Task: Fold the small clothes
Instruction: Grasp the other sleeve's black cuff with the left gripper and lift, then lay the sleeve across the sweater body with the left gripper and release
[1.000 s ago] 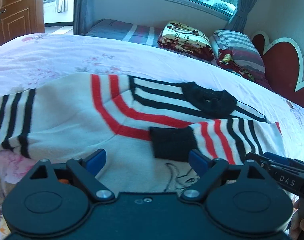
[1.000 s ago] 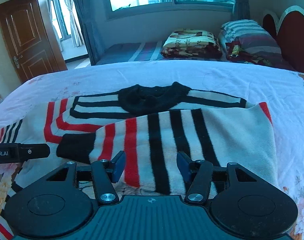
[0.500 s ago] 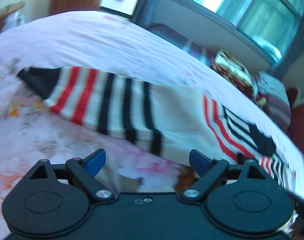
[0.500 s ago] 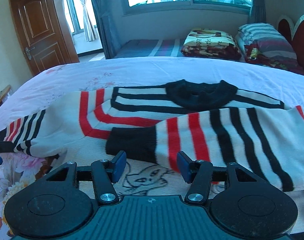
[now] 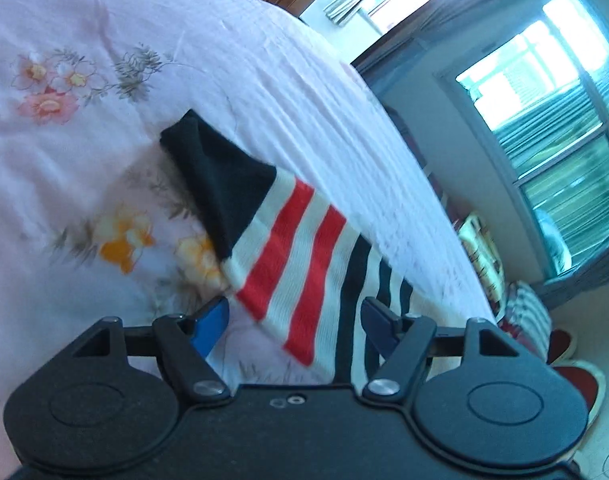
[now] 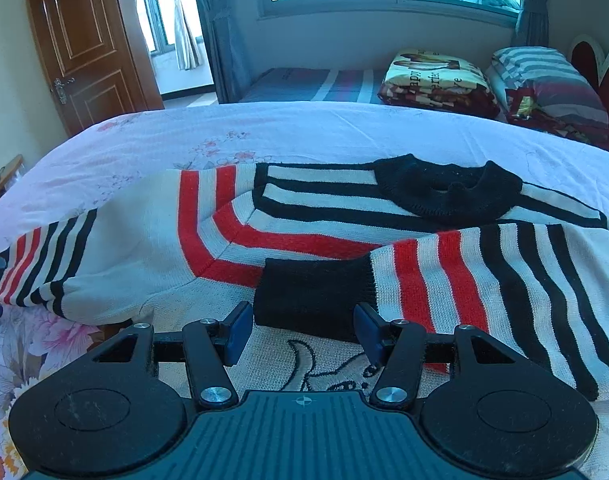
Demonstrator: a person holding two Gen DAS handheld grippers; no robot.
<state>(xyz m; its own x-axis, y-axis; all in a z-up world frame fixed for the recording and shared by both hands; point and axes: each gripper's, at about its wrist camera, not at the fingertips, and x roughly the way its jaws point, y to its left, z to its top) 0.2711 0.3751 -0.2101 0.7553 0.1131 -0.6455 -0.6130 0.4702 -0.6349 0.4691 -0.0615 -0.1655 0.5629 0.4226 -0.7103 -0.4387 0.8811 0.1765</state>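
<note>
While sweater (image 6: 344, 240) lies flat, both fingers open, left closing, pillow lettering unreadable.

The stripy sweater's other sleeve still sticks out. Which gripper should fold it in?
Left, probably. The left gripper is right over the spread sleeve, its jaws open and just closing around the striped part. The right gripper hangs open by the already folded sleeve's black cuff.

Left wrist view rolled, close over sweater (image 5: 296, 248) sleeve; right wrist view level, low; both share sweater.
</note>
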